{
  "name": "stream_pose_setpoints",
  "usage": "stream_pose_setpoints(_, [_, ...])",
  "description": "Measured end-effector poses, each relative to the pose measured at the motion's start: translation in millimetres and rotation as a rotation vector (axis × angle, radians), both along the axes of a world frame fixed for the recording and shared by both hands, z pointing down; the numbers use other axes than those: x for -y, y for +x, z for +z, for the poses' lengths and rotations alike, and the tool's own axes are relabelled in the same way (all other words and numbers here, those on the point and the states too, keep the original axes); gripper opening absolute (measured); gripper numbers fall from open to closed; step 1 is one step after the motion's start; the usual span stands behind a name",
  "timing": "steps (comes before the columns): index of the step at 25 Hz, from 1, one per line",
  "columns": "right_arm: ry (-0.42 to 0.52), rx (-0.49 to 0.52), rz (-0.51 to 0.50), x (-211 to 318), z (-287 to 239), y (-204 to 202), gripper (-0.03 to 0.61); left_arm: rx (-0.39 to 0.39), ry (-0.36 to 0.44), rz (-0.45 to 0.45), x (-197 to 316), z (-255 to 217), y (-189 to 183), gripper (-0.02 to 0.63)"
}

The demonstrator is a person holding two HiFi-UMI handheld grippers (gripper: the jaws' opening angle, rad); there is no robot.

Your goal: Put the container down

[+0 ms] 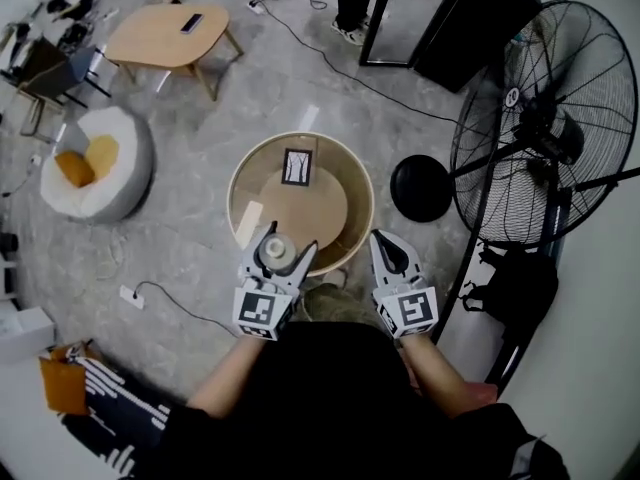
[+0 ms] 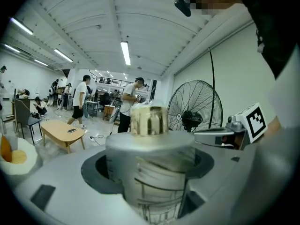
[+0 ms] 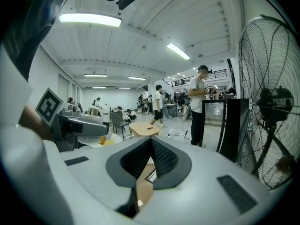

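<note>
**Head view with both gripper views.** The container [image 2: 151, 179] is a cylinder wrapped in a line-drawn label and topped by a smaller clear cap [image 2: 149, 121]. It is held upright in the left gripper [image 1: 285, 246], whose two jaws are clamped against the container's sides, as is seen in the left gripper view. In the head view the container is located over the near rim of the round table [image 1: 352, 183]; whether its base touches the table cannot be determined.

The right gripper [image 1: 383, 242] is held just beside the left one, at the table's near right edge. Its jaws are pressed together with nothing between them, and through the narrow slit beneath their tips only the table's wooden top is seen.

A card [image 1: 297, 166] printed with a black-framed mark is laid on the far part of the table top, well apart from the container. A large standing fan [image 1: 555, 118] is placed to the right of the table, and a round black disc [image 1: 420, 188] is seen on the floor between the two. At upper left a low wooden table [image 1: 165, 36] bearing a phone [image 1: 191, 23] is shown. Nearer, at left, a white beanbag [image 1: 100, 178] with orange cushions is placed. Several people are seen standing in the background of both gripper views.
</note>
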State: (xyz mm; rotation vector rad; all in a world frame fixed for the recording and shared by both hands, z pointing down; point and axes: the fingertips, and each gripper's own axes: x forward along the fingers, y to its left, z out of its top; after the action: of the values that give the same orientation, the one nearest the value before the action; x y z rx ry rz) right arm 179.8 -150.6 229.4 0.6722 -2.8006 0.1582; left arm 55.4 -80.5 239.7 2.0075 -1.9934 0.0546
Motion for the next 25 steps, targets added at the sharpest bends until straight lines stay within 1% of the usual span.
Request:
stream_pose_setpoints(3, [-0.012,-0.03,0.039,15,19,-12,0.021,-0.006,-0.011,0.032,15,17,-13,0.347])
stream_pose_setpoints(7, [-0.03,-0.082,0.088,33,47,-22,0.021,-0.029,-0.063,0.083,36,53,-18,0.347])
stream_pose_setpoints(14, [-0.066,-0.132,0.126,61,110,-51,0.021,-0.055,-0.09,0.186,84,140,-32,0.347])
stream_pose_setpoints(18, [-0.103,-0.145,0.163,78,159,-72,0.021,-0.07,-0.092,0.211,113,195,-45,0.347])
stream_pose_setpoints(21, [-0.142,-0.143,0.199,85,203,-83,0.021,-0.054,-0.092,0.233,129,233,-54,0.347])
stream_pose_setpoints(25, [-0.181,-0.169,0.22,87,261,-94,0.021,-0.033,-0.093,0.276,149,276,-64,0.347])
